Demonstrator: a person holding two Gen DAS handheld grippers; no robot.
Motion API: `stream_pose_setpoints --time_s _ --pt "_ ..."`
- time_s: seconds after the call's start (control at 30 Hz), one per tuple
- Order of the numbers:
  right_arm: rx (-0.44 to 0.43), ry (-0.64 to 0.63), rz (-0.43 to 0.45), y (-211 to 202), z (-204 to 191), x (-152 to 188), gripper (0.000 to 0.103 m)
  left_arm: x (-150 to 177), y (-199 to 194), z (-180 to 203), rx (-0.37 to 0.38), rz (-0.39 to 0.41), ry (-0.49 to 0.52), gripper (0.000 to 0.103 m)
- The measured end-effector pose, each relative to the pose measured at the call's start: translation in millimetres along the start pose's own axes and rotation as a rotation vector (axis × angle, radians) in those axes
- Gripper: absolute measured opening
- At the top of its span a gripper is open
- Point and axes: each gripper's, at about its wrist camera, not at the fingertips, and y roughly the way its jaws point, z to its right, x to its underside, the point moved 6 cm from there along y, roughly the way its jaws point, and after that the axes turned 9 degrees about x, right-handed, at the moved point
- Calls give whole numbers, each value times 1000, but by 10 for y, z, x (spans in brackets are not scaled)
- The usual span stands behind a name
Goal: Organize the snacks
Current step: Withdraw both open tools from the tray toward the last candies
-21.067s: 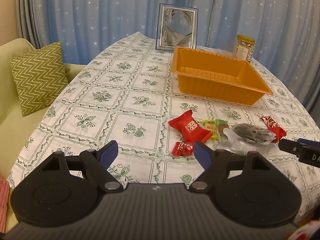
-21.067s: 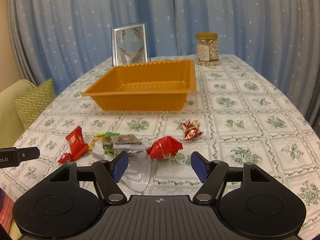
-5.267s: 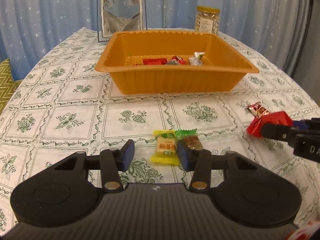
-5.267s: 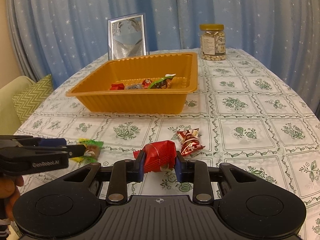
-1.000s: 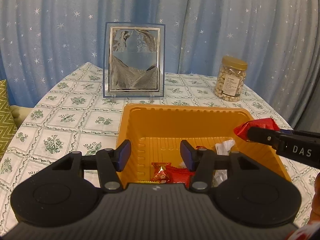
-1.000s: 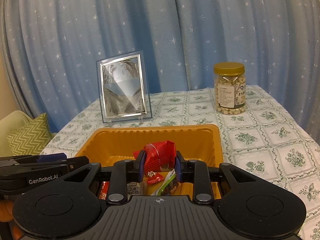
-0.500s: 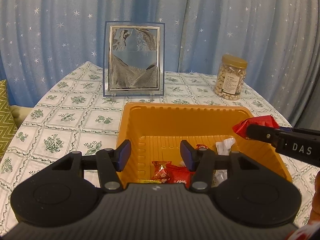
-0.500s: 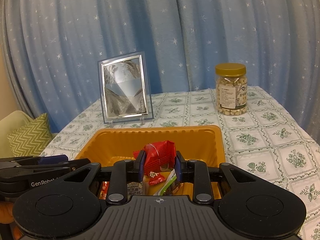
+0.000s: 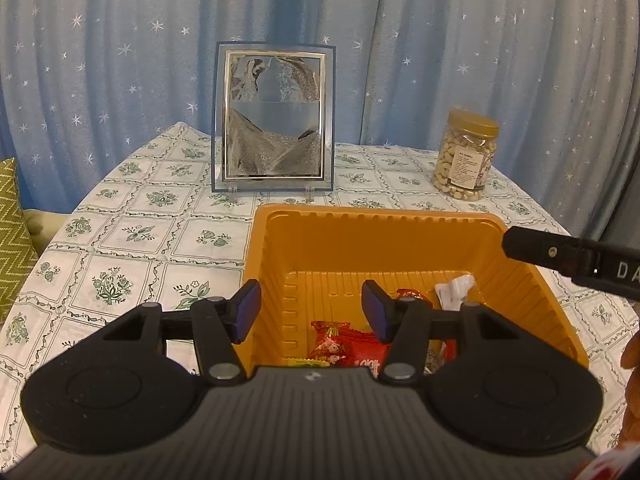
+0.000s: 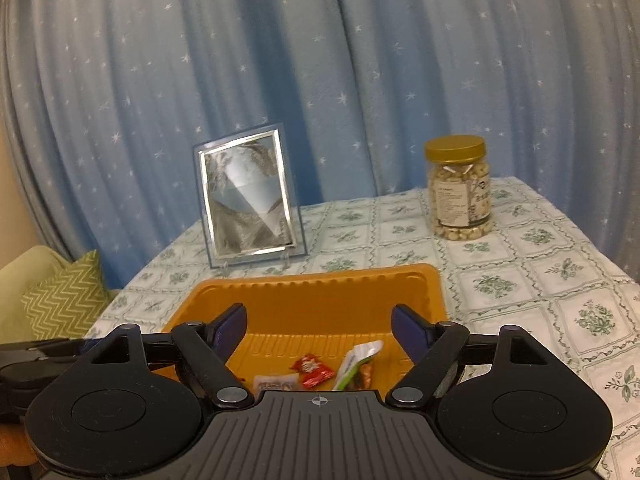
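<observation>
R gripper point(image 10: 319, 326) jaws just opened wide, empty, over orange tray point(image 10: 320, 280); L gripper point(image 9: 311, 307) part open, empty, at tray's near-left wall. Snacks point(image 9: 348, 346) lie in tray. Behind: frame point(image 9: 275, 117), nut jar point(image 9: 466, 155), curtain point(image 10: 320, 80); cushion point(image 10: 66, 294) at left.

My left gripper point(image 9: 311, 311) and right gripper point(image 10: 319, 328): black ribbed bodies, blue pads point(image 9: 248, 312), silver pivot screws, white lettering on the side.
</observation>
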Motion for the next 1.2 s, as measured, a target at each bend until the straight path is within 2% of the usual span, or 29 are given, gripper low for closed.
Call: stream_pose_setpoints --time_s 0.33,0.63,0.77,1.2 --pt "21 1 -1 3 45 3 79 -1 3 14 -1 0 8 53" --pt "49 3 -3 -20 91 6 79 1 -19 17 -2 4 14 59" --pt "81 -16 6 -49 133 8 79 5 -71 -1 -14 13 16 71" --pt "153 -9 -15 -327 354 138 79 100 -356 16 -32 33 19 89"
